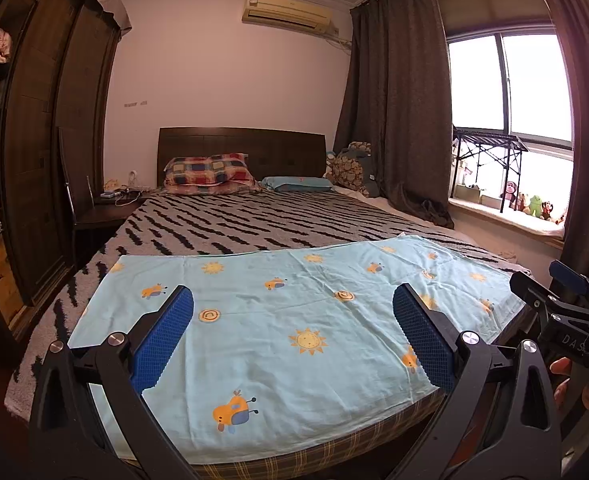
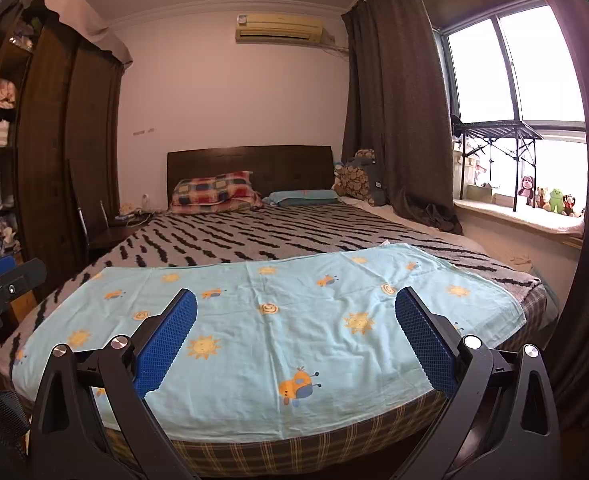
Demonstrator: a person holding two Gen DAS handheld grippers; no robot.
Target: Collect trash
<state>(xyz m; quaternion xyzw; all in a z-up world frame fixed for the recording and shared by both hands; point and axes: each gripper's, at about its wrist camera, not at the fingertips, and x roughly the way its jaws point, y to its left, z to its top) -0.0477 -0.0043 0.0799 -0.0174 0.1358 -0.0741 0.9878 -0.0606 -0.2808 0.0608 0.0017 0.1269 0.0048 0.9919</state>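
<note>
No trash shows in either view. My left gripper point(image 1: 293, 304) is open and empty, held above the foot of the bed over a light blue sheet point(image 1: 294, 332) with sun and bee prints. My right gripper point(image 2: 295, 306) is open and empty too, over the same sheet point(image 2: 278, 332). Part of the right gripper point(image 1: 566, 304) shows at the right edge of the left wrist view. Part of the left gripper point(image 2: 2, 284) shows at the left edge of the right wrist view.
The bed has a zebra-striped cover point(image 1: 254, 220), a plaid pillow point(image 1: 208, 172) and a blue pillow point(image 1: 298, 183). A dark wardrobe point(image 1: 46, 140) stands left, a cluttered nightstand point(image 1: 114, 202) beside it. Curtains point(image 1: 398, 100) and a windowsill with plush toys point(image 1: 534, 204) are right.
</note>
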